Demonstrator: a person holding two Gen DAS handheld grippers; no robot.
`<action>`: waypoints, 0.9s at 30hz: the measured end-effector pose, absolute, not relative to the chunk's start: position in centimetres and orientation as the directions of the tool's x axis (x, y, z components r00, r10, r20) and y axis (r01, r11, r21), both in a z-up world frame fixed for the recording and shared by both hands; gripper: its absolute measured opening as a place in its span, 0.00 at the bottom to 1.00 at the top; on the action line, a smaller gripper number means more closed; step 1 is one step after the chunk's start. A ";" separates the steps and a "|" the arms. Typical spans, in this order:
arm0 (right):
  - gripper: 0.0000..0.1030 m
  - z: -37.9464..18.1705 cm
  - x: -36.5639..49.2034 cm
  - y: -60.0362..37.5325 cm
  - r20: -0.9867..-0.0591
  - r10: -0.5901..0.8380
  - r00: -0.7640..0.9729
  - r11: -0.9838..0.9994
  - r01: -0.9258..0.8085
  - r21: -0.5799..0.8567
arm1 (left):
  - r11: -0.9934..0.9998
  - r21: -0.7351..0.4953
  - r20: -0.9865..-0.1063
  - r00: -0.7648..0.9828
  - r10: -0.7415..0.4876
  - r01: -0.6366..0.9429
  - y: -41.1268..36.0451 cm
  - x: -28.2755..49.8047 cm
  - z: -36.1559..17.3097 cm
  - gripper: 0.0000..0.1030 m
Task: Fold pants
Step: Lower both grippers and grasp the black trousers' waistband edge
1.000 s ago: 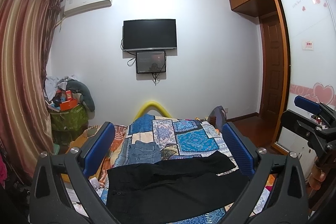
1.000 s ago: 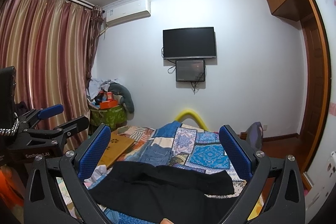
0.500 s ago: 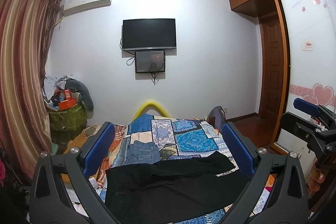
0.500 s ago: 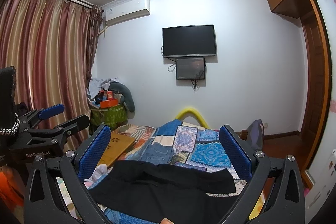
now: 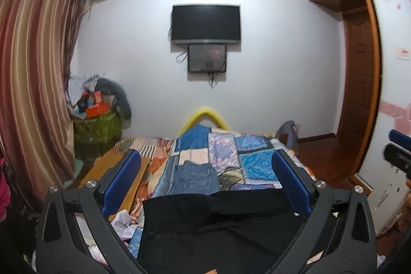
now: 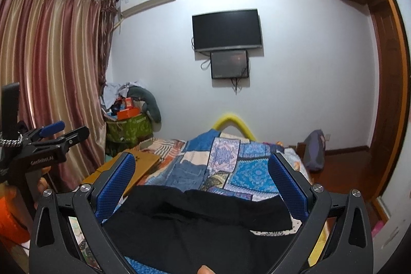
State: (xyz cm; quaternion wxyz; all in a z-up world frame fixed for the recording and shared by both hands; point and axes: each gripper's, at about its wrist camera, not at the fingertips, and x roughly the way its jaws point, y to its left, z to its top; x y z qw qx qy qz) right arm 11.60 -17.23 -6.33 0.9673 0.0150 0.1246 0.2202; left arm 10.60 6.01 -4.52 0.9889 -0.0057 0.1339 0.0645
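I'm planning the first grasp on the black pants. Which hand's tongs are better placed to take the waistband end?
Left, probably. The left tongs look onto the black pants where the button marks the waistband; the right tongs face the leg end. Both are open.

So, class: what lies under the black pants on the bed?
The black pants lie on a patchwork quilt, which shows beyond and beside them. The part beneath the cloth is covered, so unseen.
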 end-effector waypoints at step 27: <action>0.98 -22.3 35.3 -13.8 -0.650 0.332 0.684 0.888 -0.460 -0.030 | 0.946 0.091 -0.714 0.642 0.280 -0.311 28.2 37.0 -26.2 1.00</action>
